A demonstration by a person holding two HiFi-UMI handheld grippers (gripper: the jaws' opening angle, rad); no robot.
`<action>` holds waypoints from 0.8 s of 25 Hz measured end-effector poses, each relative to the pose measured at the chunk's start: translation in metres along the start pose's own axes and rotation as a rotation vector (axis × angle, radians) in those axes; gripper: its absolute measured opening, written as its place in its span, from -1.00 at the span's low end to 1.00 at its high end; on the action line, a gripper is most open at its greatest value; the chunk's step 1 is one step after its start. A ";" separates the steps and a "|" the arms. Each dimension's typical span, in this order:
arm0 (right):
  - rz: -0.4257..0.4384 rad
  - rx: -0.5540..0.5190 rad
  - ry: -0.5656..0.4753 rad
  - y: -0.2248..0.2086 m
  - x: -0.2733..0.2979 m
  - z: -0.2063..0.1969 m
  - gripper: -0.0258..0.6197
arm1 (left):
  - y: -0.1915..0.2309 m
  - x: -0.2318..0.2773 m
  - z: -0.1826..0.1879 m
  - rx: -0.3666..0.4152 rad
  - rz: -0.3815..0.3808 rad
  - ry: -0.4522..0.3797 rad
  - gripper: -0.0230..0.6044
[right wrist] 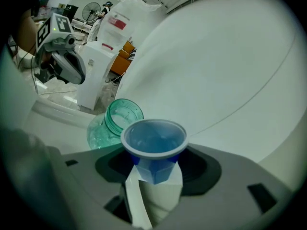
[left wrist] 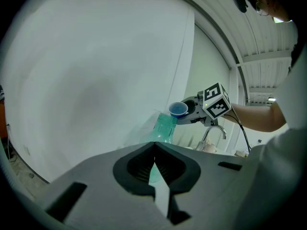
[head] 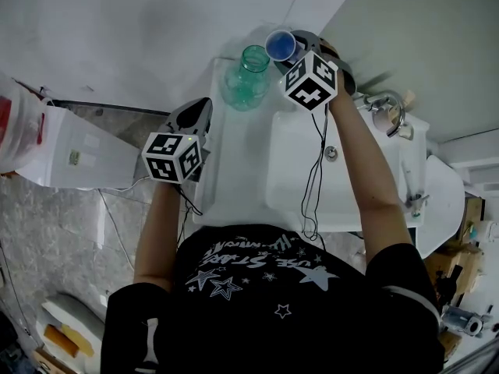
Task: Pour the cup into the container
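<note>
A small blue cup [head: 280, 45] is held above and just right of the mouth of a green glass jar [head: 248, 78], which stands on the white counter [head: 234, 170] against the wall. My right gripper [head: 290, 50] is shut on the cup. In the right gripper view the cup [right wrist: 154, 145] sits between the jaws with its mouth towards the camera, and the jar [right wrist: 115, 121] is just beyond it at the left. I cannot tell what is in the cup. My left gripper [head: 195, 118] hovers at the counter's left edge, shut and empty, pointing at the jar [left wrist: 163, 126].
A white sink basin [head: 288, 178] lies to the right of the jar, with a chrome faucet [head: 387, 107] at its far side. A white appliance [head: 70, 150] stands on the floor to the left. A cable [head: 316, 170] hangs from the right gripper over the sink.
</note>
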State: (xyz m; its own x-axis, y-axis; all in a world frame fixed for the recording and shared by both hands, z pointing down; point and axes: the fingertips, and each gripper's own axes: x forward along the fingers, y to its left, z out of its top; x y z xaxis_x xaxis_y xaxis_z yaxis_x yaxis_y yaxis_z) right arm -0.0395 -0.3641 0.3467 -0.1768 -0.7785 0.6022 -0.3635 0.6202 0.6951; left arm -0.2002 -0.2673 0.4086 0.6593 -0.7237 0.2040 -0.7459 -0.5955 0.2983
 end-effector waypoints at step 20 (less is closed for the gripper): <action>-0.048 -0.170 0.049 -0.008 0.001 0.004 -0.08 | 0.000 0.002 0.005 -0.005 -0.007 -0.018 -0.89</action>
State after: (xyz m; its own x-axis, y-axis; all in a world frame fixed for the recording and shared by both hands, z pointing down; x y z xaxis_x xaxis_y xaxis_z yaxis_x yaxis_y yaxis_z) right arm -0.0403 -0.3699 0.3404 -0.1167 -0.8046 0.5823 -0.2102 0.5930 0.7773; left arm -0.1990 -0.2707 0.4046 0.6624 -0.7258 0.1856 -0.7410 -0.5984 0.3046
